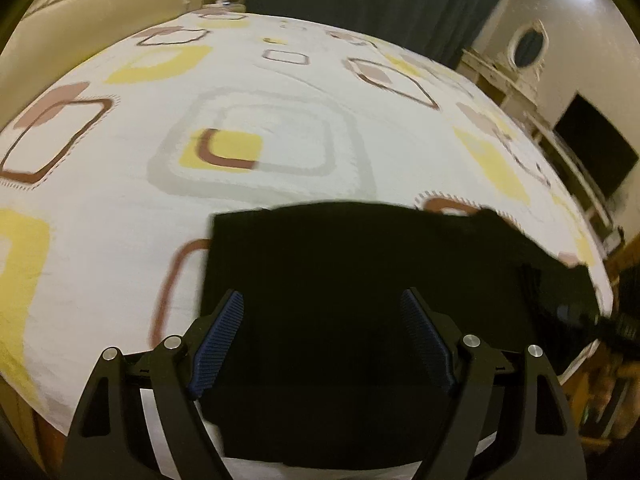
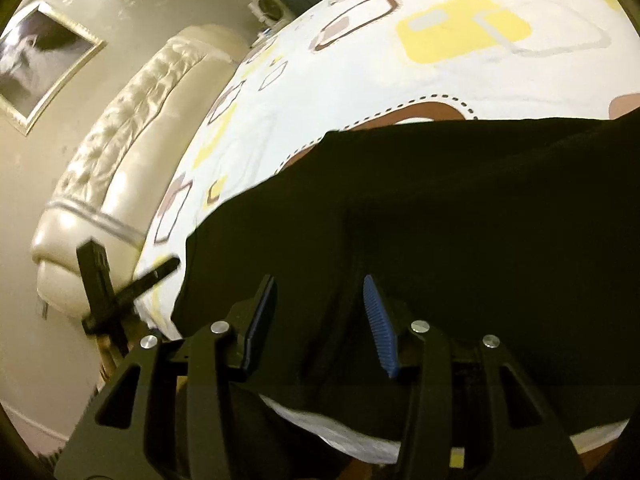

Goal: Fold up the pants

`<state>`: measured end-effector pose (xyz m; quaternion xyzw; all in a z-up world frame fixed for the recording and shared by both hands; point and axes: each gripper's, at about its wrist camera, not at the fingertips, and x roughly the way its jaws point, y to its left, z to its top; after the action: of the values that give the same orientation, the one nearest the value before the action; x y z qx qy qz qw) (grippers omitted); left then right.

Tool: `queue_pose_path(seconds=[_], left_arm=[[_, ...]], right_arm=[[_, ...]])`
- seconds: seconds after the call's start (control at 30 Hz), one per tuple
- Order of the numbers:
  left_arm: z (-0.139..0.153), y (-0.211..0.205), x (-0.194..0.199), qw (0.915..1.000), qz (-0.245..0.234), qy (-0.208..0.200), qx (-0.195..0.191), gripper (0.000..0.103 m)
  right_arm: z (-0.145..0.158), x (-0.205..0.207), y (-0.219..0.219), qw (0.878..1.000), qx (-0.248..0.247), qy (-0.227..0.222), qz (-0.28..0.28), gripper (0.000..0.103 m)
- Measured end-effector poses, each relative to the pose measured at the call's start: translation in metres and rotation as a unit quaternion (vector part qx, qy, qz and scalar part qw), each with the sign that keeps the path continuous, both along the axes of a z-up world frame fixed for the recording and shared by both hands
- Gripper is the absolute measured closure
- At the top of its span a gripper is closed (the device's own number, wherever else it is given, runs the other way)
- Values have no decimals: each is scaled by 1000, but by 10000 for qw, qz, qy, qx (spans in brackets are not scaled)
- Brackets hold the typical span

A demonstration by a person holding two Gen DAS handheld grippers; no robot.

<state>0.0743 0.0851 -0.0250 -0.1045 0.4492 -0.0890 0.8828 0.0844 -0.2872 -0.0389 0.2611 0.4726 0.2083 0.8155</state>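
The black pants (image 1: pixel 360 280) are lying flat on the near part of a bed, on a white sheet (image 1: pixel 280 92) printed with yellow, brown and grey rounded squares; no brand, label or writing is showing anywhere on the cloth, the sheet or the tools. In the left wrist view the garment is appearing as a dark, folded block with a straight left edge and a ragged right edge, reaching the near rim of the mattress. The left hand-held gripper (image 1: pixel 322 300) is hovering over it with its blue ribbed pads (image 1: pixel 218 344) spread wide, nothing pinched between them. The right hand-held gripper (image 2: pixel 320 292) is standing above the fabric's near edge with its jaws parted about halfway, its blue pad (image 2: pixel 380 332) clear of the cloth and nothing gripped. A padded cream headboard (image 2: pixel 120 152) is running along the far end of the bed, a framed picture (image 2: pixel 40 60) is hanging on the wall, and a dark curtain (image 1: pixel 360 0) and a black screen (image 1: pixel 596 148) are sitting beyond the bed
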Motion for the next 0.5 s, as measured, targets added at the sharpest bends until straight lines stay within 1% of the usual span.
queue_pose_path(seconds=[0.07,0.13,0.2,0.27,0.37,0.4,0.43,0.5], left_arm=[[2,20,0,9997,182,-11,-137,23],[0,39,1,9989,319,46,-333,23],[-6,58,2,9967,387,200,-677,23],[-16,73,3,9937,383,384,-976,23],[-31,83,5,9905,361,640,-1164,23],[-35,85,6,9891,329,701,-1256,23],[-41,87,7,9864,251,784,-1425,23],[-44,87,10,9850,181,780,-1527,23]], right_arm=[[1,-7,-2,9999,-37,-68,63,58],[1,-13,-7,9999,46,-151,68,58],[2,-16,-16,9996,70,-263,-42,57],[3,-17,-27,9993,127,-303,-199,57],[8,-20,-41,9987,148,-378,-309,57],[8,-21,-43,9986,158,-399,-319,57],[10,-23,-46,9984,168,-430,-320,56],[12,-26,-51,9980,158,-504,-341,55]])
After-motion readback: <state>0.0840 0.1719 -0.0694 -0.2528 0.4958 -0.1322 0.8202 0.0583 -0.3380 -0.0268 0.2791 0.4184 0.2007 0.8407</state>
